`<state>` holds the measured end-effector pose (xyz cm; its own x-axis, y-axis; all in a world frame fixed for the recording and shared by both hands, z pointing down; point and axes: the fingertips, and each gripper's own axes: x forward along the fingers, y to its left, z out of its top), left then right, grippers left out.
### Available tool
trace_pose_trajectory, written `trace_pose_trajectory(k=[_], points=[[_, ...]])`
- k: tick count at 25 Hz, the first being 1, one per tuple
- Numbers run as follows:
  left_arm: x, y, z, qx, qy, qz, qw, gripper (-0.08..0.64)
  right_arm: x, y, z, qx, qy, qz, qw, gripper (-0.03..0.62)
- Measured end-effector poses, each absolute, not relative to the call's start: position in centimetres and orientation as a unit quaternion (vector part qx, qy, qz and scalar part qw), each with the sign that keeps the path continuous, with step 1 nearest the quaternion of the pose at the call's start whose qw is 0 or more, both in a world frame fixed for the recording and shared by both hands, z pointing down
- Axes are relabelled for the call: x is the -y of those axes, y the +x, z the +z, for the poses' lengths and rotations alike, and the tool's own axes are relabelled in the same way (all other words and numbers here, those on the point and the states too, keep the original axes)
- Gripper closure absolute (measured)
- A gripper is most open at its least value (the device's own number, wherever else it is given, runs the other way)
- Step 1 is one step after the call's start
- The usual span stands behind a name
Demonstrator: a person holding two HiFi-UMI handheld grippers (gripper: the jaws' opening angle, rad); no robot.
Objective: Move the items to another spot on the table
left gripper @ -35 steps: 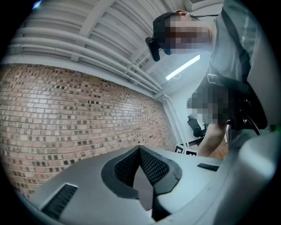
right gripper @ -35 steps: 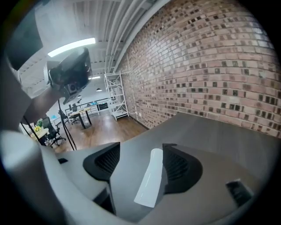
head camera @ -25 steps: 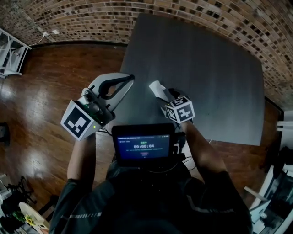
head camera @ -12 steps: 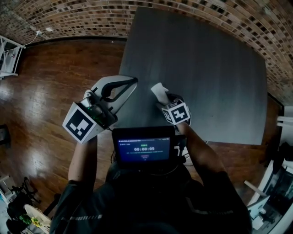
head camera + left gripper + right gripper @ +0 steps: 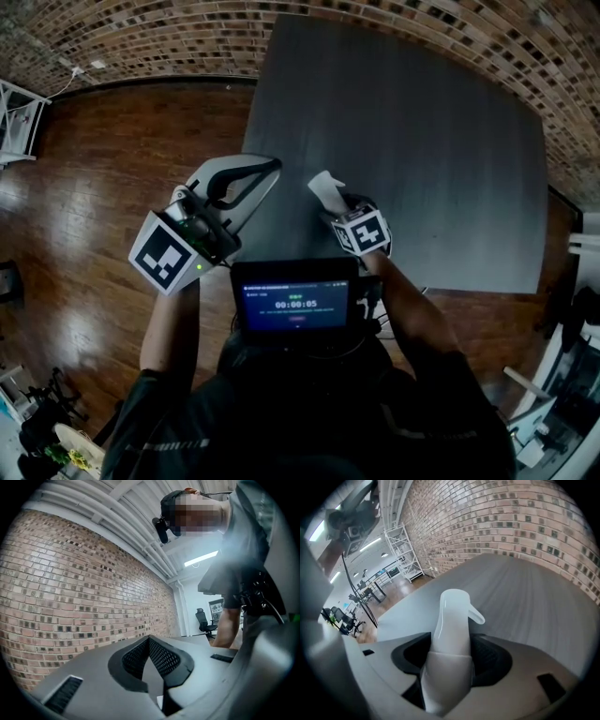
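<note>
A white spray bottle (image 5: pixel 324 186) (image 5: pixel 451 620) stands between the jaws of my right gripper (image 5: pixel 336 202) (image 5: pixel 450 656), its trigger head poking out past the fingertips. The jaws are closing and the pads press its neck on both sides. It hangs over the near left part of the dark grey table (image 5: pixel 422 141) (image 5: pixel 529 597). My left gripper (image 5: pixel 270 169) (image 5: pixel 149 640) is at the table's left edge, tilted upward toward the brick wall, its fingertips together with nothing between them.
A small screen (image 5: pixel 293 302) is mounted on the person's chest below both grippers. Wooden floor (image 5: pixel 112 169) lies left of the table. A white shelf rack (image 5: pixel 19 108) (image 5: pixel 401 550) stands by the brick wall (image 5: pixel 141 37).
The right gripper with the bottle has shifted slightly, and the view has tipped a little. The left gripper has stayed almost where it was.
</note>
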<state>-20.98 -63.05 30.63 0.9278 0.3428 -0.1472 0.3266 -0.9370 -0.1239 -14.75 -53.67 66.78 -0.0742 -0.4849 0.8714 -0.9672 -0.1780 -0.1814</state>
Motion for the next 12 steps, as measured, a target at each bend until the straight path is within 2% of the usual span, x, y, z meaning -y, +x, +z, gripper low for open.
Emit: trace_pose_trajectory(k=[12], points=[[61.6,-19.2,28.7,0.211,-0.967,0.131,0.051,0.566,53.7,-12.1,57.5,0.581,0.71,0.353,0.181,0.321]])
